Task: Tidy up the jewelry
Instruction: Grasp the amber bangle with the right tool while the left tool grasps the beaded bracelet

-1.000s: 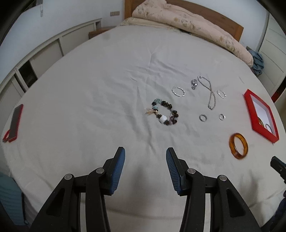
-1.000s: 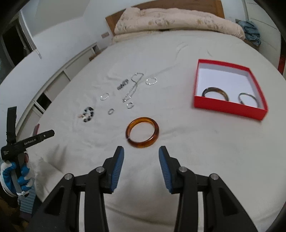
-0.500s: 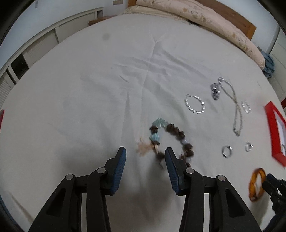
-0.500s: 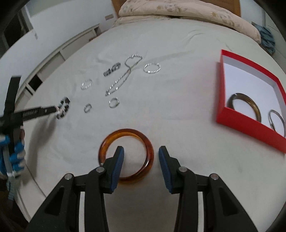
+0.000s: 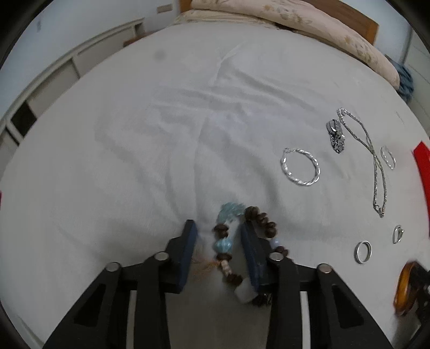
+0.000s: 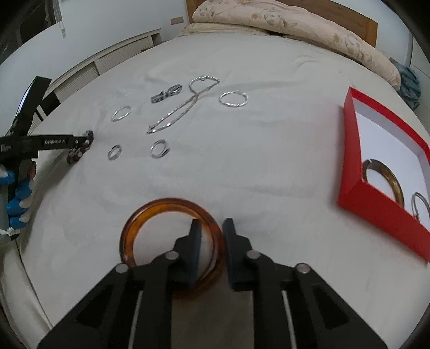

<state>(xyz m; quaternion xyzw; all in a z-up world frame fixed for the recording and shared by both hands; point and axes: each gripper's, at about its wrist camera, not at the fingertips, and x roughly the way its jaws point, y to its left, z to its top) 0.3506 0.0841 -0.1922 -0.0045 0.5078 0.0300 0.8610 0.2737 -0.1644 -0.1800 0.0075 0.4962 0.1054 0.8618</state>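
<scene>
A beaded bracelet [image 5: 224, 245] with brown and blue beads lies on the white bed. My left gripper [image 5: 218, 229] is open, its two fingers on either side of the bracelet's left part, not closed on it. An amber bangle [image 6: 150, 214] lies on the bed. My right gripper [image 6: 211, 226] straddles the bangle's right rim with a narrow gap, one finger inside the ring and one outside. The red box [image 6: 387, 204] at right holds a dark bangle [image 6: 387, 177] and a silver ring [image 6: 422, 206].
Silver pieces lie on the sheet: a twisted hoop [image 5: 300, 166], a chain necklace [image 5: 376, 161], a clasp piece [image 5: 336, 135], two rings [image 5: 363, 251]. A folded quilt [image 6: 295, 24] lies at the headboard. White cabinets [image 5: 53, 77] run along the left.
Both grippers moved forward and down. The left one now brackets the beaded bracelet. The right one narrowed and now straddles the amber bangle's rim.
</scene>
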